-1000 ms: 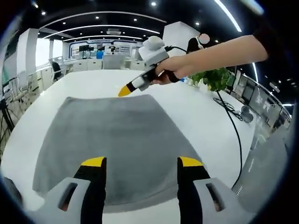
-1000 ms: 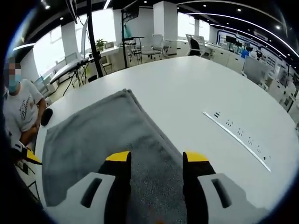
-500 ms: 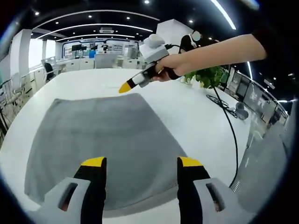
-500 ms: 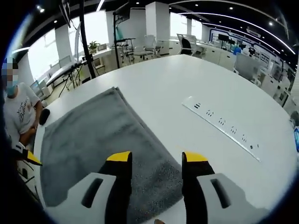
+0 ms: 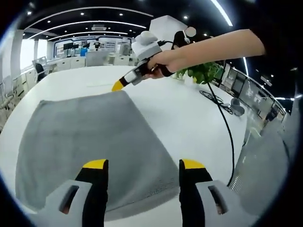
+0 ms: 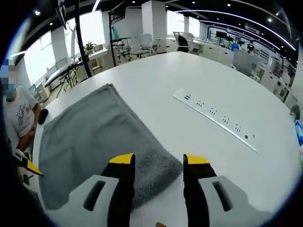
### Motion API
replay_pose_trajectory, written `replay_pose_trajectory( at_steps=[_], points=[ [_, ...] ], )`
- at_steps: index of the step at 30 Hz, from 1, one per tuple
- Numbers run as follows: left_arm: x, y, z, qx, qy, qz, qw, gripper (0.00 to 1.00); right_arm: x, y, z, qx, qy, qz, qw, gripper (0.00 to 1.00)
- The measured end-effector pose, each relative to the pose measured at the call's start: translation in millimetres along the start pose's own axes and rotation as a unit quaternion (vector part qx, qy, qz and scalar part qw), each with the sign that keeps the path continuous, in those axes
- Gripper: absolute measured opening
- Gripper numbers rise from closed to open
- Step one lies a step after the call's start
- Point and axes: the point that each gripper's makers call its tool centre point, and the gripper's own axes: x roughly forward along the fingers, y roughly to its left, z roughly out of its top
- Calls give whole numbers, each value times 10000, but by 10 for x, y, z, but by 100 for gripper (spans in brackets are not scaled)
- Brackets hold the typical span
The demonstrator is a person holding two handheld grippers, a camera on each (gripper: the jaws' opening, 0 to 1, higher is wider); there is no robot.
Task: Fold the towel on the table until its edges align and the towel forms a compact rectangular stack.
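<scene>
Grey terry cloth, the towel (image 5: 90, 142) lies spread flat on the white worktop (image 5: 189, 113), one long side running close along the worktop edge nearest the person. In the left gripper view the left gripper (image 5: 142, 165) hovers over a near corner of the towel, yellow-tipped jaws spread apart and empty. The right gripper (image 5: 118, 86), held in a person's hand (image 5: 158, 64), hangs just above the far corner of the towel; whether it touches the cloth I cannot tell. In the right gripper view the right gripper (image 6: 154, 160) has its jaws parted with nothing between them, over the towel (image 6: 90, 142) corner. A recessed socket strip (image 6: 218, 120) runs across the worktop (image 6: 189, 85) beyond. A black cable (image 5: 227, 127) trails over the worktop edge
</scene>
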Motion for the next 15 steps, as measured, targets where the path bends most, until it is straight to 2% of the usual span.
replay_pose_trajectory(
  at_steps=[9,15],
  points=[
    [73,-166,-24,136,184,-210,9995,58,-45,-54,-159,220,67,-56,9997,35],
    [98,-244,-61,161,293,-324,9989,50,-37,-46,-241,328,81,-60,9994,33]
  ],
)
